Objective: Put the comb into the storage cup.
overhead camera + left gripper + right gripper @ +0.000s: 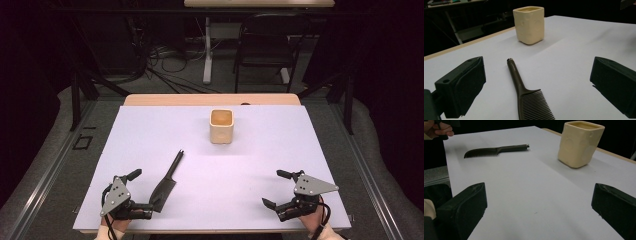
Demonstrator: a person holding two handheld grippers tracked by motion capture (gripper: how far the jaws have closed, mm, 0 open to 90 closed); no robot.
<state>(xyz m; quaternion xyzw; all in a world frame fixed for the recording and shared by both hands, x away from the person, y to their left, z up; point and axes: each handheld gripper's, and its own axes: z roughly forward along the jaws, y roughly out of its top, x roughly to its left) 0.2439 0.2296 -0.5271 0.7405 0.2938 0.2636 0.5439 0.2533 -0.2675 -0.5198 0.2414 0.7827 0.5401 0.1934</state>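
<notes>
A dark comb lies flat on the white table sheet, its handle pointing toward a cream square cup that stands upright near the back middle. My left gripper is open at the front left, its jaws on either side of the comb's toothed end and apart from it. In the left gripper view the cup stands beyond the handle tip. My right gripper is open at the front right, with nothing between its jaws. From it I see the comb far left and the cup ahead to the right.
The white sheet covers a wooden table whose back edge shows bare. A black chair, a table leg and cables stand on the floor behind. A hand holding the other gripper shows at top left of the right gripper view.
</notes>
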